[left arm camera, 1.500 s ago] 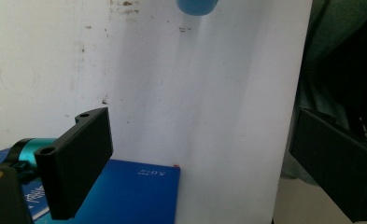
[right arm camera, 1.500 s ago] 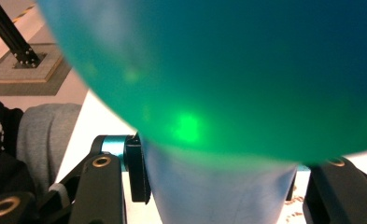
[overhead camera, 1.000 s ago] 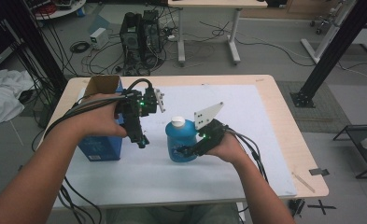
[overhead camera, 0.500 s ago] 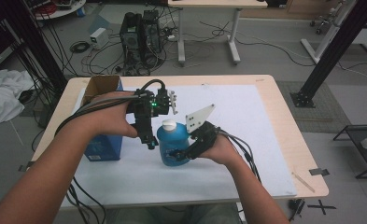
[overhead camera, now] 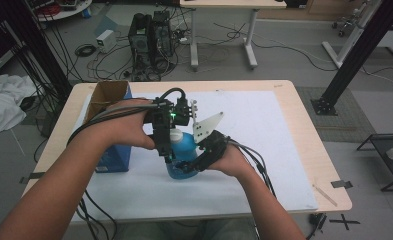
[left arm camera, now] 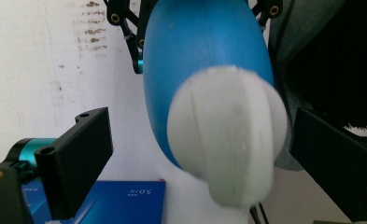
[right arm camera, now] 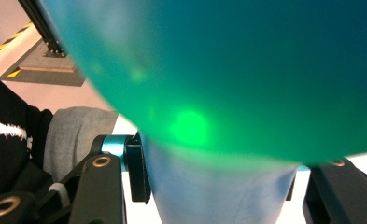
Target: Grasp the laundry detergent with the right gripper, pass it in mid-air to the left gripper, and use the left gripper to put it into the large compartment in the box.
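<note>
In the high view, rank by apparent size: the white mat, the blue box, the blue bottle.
1. white mat, by far the largest.
2. blue box, partly hidden by the forearm.
3. blue bottle, smallest, though both hand-held grippers cover much of it.

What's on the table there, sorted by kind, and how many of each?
Bottles: 1, the blue bottle with a white cap
Boxes: 1, the blue box with its brown top open
Handheld grippers: 2, the left gripper and the right gripper
Total: 4
</note>
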